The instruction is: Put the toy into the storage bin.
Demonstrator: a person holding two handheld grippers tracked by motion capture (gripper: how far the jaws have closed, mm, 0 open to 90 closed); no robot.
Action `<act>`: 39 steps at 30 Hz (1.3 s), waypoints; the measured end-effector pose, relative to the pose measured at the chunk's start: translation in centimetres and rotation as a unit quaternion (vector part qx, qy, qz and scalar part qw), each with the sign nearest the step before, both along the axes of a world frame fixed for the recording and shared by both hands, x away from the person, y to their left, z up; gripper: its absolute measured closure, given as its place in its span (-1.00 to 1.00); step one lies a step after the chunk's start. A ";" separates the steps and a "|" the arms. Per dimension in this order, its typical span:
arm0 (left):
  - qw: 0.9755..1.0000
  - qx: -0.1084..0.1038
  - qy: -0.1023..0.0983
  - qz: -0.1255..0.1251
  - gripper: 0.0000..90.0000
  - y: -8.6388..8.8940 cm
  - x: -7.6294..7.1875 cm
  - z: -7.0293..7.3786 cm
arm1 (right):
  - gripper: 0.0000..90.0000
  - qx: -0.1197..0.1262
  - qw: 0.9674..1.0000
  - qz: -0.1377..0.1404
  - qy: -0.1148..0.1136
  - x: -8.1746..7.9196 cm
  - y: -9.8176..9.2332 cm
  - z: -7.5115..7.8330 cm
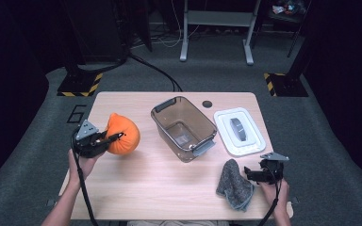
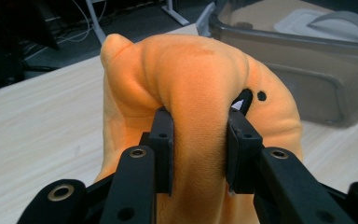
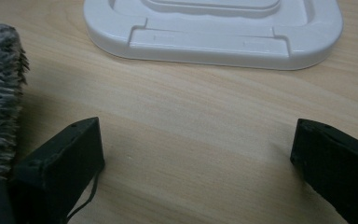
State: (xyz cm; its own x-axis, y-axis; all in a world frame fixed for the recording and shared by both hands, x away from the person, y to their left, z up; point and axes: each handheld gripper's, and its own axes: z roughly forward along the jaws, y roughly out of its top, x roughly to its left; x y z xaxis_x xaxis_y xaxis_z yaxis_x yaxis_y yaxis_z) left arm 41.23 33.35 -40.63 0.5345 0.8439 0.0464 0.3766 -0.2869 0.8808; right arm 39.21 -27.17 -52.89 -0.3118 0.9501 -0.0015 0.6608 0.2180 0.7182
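Left gripper (image 1: 114,137) pinches my orange plush toy (image 1: 123,133) at the table's left, left of the clear bin (image 1: 184,127). Right gripper (image 1: 249,175), jaws wide and empty, sits near-right beside the grey cloth (image 1: 234,185), near the white lid (image 1: 239,131).

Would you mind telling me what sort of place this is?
Probably a lab or recording studio: grey carpet, hazard-striped stand bases, floor cables and a lone wooden table.

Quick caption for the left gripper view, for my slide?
Left gripper pinching a fold of the orange plush, clear bin behind.
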 end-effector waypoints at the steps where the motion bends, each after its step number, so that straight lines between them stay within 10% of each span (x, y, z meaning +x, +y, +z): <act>1: 1.000 -0.001 -0.001 0.001 0.52 0.0 0.2 0.2 | -0.97 -0.001 1.000 0.001 0.001 0.0 0.0 0.0; 39: 0.999 0.009 -0.033 -0.001 0.52 -2.9 6.9 6.9 | -0.97 -0.002 1.000 -0.004 -0.003 -0.1 0.1 0.0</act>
